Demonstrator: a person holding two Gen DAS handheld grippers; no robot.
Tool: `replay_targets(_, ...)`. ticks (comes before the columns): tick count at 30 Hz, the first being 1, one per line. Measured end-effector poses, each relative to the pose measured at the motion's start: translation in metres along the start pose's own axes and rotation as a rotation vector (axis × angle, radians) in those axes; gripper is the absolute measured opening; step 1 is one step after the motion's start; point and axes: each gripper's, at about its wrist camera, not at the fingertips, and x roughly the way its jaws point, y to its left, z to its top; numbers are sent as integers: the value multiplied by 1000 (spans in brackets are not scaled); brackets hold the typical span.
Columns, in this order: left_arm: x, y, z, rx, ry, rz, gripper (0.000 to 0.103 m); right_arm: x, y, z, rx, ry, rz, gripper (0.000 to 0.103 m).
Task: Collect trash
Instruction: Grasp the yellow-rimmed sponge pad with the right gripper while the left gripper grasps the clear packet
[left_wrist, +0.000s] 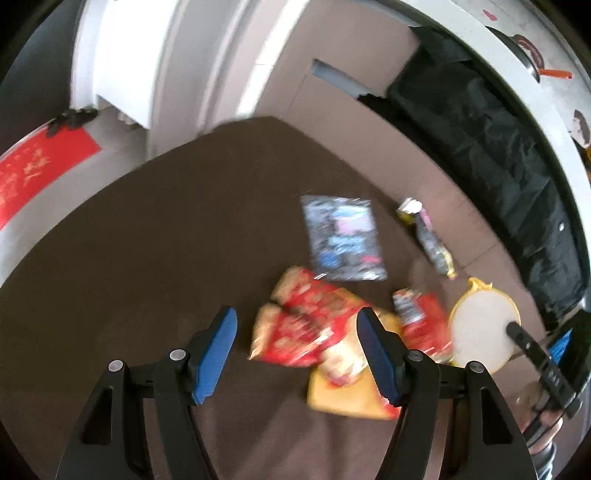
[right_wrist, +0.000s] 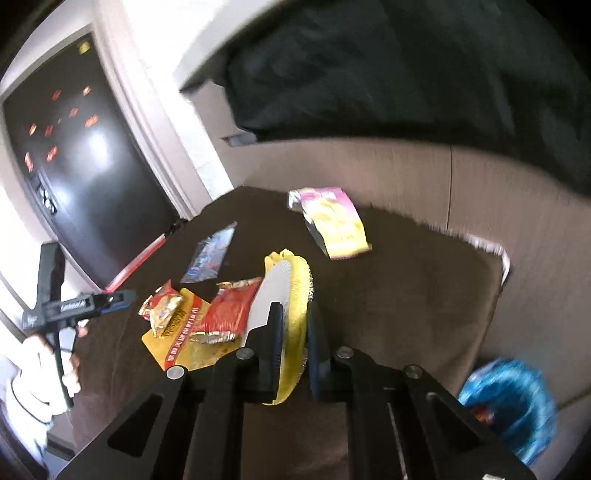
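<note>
Fingers, right gripper: pressed together on the rim of a yellow paper plate, which stands on edge between the pads, its white face turned toward the wrappers. No earlier view to compare.

Fingers, left gripper: blue pads wide apart, nothing between them, hovering over the brown table. The person's hand grips its handle at the table's left side.

Trash on the table:
- Red and yellow snack bags, a loose overlapping heap, directly below the left gripper's open pads.
- Small red wrapper, just beside the heap, touching the plate's edge.
- Dark blue flat packet, lying flat, beyond the heap.
- Yellow and pink packet, crumpled, near the far edge of the table, apart from the rest.

Surroundings:
- Black cloth, draped over the beige sofa behind the table.
- Blue plastic bag, on the floor just beyond the table's right side; something red shows inside, too blurred to name.
- Red mat, on the floor by a white door frame.
</note>
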Motion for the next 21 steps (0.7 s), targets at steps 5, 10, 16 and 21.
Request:
replay_targets(5, 32, -42, 36, 103, -7, 57, 67, -20, 13, 9, -78, -36, -61, 10)
replay_targets(10, 77, -36, 62, 15, 51, 143, 67, -32, 14, 8, -103, -37, -70, 10)
replay_targets(16, 100, -40, 68, 28, 64, 246, 60, -34, 9, 1, -128, -17, -74, 11)
replay_targets(21, 102, -52, 58, 83, 23, 340, 7, -34, 3, 0, -114, -19, -76, 11)
